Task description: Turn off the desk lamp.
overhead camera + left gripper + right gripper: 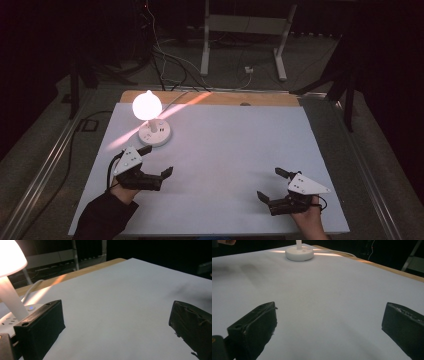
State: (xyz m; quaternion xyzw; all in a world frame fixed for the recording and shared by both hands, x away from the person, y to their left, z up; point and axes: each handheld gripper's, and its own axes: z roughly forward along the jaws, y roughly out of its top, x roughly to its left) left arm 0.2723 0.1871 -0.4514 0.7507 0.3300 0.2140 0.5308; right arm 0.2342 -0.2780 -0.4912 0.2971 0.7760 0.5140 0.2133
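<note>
A: Where's the lamp (150, 120)?
B: Lit, at the table's (240, 150) far left, just beyond the left hand-held gripper (159, 161).
A: And the jaws?
B: Both spread wide and empty; the right hand-held gripper (270, 184) is well apart from it

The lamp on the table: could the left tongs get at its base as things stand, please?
Probably yes. The left tongs stand open just in front of the lamp, and the white table top between them and its round base looks bare. In the left gripper view the base sits right beside one jaw.
</note>
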